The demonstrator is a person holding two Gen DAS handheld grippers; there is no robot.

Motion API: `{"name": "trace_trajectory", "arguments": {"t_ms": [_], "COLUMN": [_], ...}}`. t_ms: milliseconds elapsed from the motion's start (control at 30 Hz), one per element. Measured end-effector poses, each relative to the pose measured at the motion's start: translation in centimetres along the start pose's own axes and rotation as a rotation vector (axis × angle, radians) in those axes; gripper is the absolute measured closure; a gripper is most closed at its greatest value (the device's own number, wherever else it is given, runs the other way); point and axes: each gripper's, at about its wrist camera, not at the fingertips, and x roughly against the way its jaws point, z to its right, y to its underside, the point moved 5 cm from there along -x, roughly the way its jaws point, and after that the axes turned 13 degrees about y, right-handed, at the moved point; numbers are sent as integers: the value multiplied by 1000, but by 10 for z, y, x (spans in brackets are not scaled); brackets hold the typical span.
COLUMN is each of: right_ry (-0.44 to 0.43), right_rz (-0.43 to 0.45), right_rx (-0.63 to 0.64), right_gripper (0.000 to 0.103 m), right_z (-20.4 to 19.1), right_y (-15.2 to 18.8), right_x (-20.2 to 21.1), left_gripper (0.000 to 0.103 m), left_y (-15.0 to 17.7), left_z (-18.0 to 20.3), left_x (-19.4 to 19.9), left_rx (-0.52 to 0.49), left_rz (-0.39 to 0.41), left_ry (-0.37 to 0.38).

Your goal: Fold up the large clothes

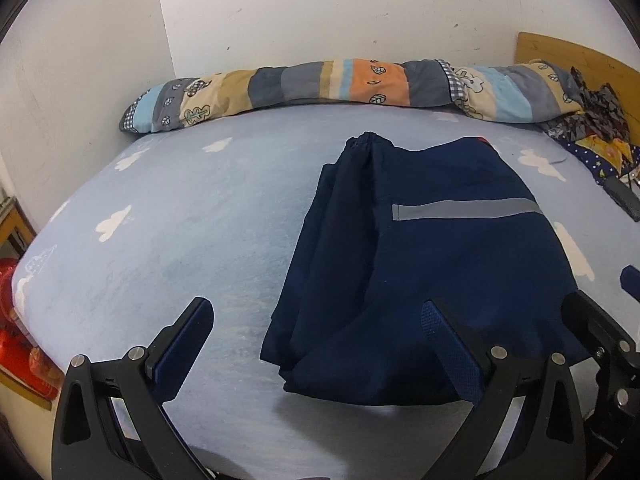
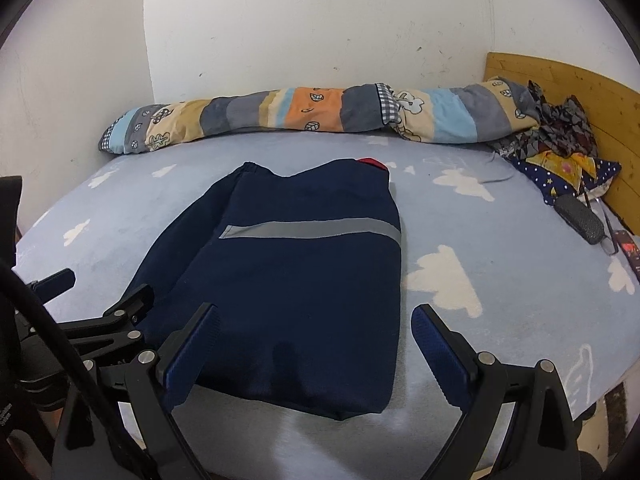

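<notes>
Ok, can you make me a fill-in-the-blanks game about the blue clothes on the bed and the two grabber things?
1. The folded garment on the bed sheet is dark ____.
2. A ____ reflective stripe runs across it.
3. The sheet is printed with white ____.
4. The left gripper and right gripper both have their jaws ____, holding nothing.

Missing words: blue; grey; clouds; open
</notes>
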Motion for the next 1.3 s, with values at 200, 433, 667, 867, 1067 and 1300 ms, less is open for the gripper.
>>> {"name": "trace_trajectory", "arguments": {"t_ms": [200,433,667,867,1067,1300], "right_ry": [1,8,8,1,3,4], "right_rz": [2,9,14,17,21,26], "right_rx": [-18,0,11,14,16,25], "right_gripper": [4,4,4,4,4,4], "right_z": [4,4,2,1,1,0], "right_y": [-1,0,1,0,0,0], "right_x": [0,1,2,4,5,6], "left_gripper": [0,0,0,0,0,0], "left_y": [2,3,3,4,4,4], "left_z": [-6,-4,-2,0,1,3], "left_x": [5,9,10,10,12,14], "left_rx": [19,7,1,-7,-15,-20], "left_rz": [19,27,32,35,42,48], "left_ry": [-3,-1,0,1,3,5]}}
